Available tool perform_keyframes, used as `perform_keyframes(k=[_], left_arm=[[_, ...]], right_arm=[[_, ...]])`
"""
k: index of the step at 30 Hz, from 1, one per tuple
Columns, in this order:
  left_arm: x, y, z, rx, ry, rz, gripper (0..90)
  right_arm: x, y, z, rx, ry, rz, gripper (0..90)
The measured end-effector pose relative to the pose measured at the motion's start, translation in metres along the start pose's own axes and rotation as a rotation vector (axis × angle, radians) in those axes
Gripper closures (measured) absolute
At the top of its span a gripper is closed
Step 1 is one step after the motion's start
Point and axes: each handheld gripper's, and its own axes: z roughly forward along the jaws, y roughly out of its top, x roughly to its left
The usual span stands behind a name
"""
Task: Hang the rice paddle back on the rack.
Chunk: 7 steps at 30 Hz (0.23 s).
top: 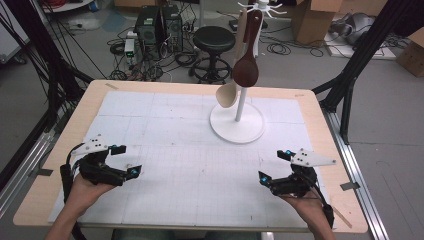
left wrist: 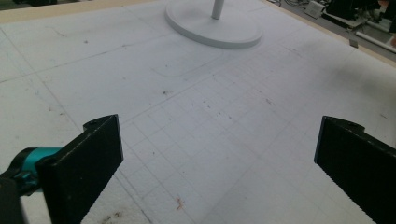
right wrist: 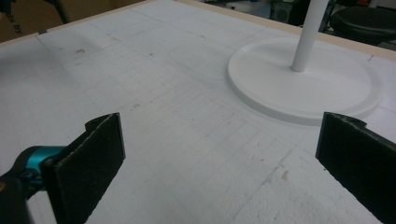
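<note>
2 spoons, a dark spoon [top: 246, 70] and a pale spoon [top: 227, 95], hang upright from the stand [top: 237, 129] across the tabletop [top: 165, 165]. Right claw [top: 274, 168] sits nearer than left claw [top: 126, 161]; both gape wide, empty.

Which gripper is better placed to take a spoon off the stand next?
Right, probably. The right gripper is open and nearer the white stand, whose dark spoon and pale spoon hang right of the table's centre. The left gripper, also open, sits farther off.
</note>
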Motion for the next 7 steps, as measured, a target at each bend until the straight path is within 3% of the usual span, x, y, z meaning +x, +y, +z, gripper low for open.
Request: perform_keyframes(k=[7], left_arm=[[-0.0019, -0.0048, 0.0024, 0.013, 0.000, 0.001, 1.7]], right_arm=[[0.0024, -0.0113, -0.0064, -0.004, 0.005, 0.017, 0.5]])
